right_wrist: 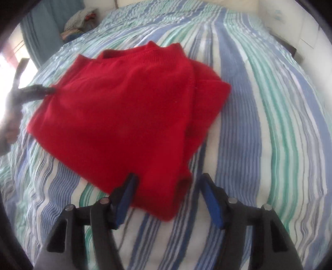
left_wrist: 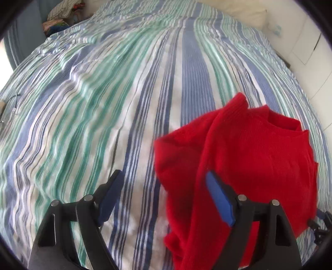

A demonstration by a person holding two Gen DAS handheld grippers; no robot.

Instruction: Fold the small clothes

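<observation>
The red sweater (right_wrist: 124,116) lies partly folded on the bed (right_wrist: 259,124), likely needing another fold, both hand-held grippers, left (left_wrist: 164,193) and right (right_wrist: 168,195), spread wide and empty.

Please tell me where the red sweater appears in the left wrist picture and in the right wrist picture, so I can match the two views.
Left wrist: red sweater fills the lower right, behind the right-hand finger of the open left gripper.
Right wrist: the sweater lies centre-left, its near corner between the fingers of the open right gripper.
Shared landmark: the pile of clothes at the bed's far left corner.
</observation>
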